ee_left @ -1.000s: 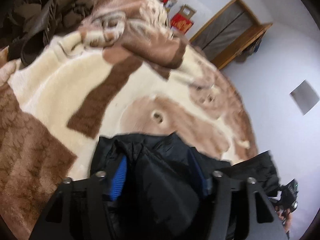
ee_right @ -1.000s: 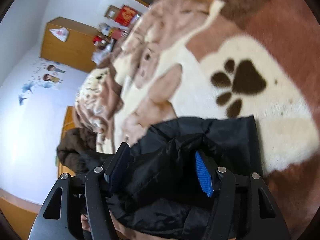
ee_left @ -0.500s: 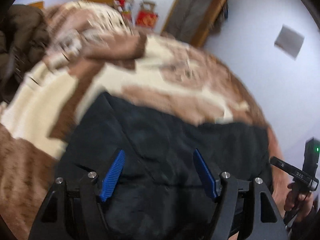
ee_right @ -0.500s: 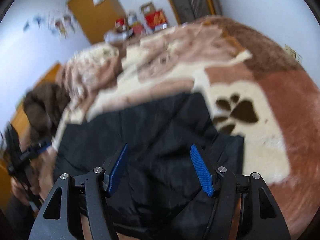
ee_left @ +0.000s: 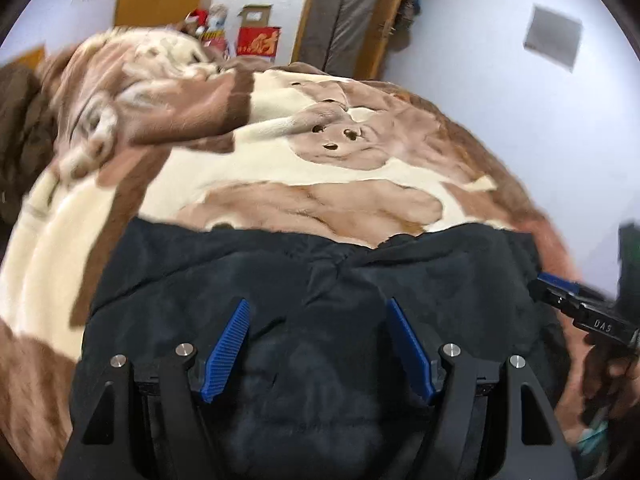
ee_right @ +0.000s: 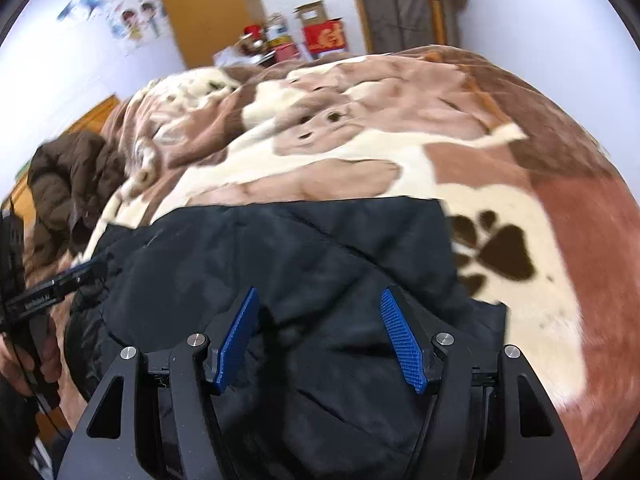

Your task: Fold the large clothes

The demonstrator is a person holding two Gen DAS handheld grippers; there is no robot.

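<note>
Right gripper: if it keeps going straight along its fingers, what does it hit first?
Most likely the black jacket spread on the blanket. The right gripper has open jaws with dark fabric right ahead between them; depth is unclear, so contact may already be close.

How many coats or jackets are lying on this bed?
2: a black jacket spread on the near blanket, and a brown coat bunched at the bed's far left edge. Others may be out of view.

Black jacket (ee_left: 320, 280) lies spread at the near edge of the brown-and-cream blanket (ee_left: 280, 176), left gripper (ee_left: 318, 346) over it, blue pads apart, nothing pinched.
</note>
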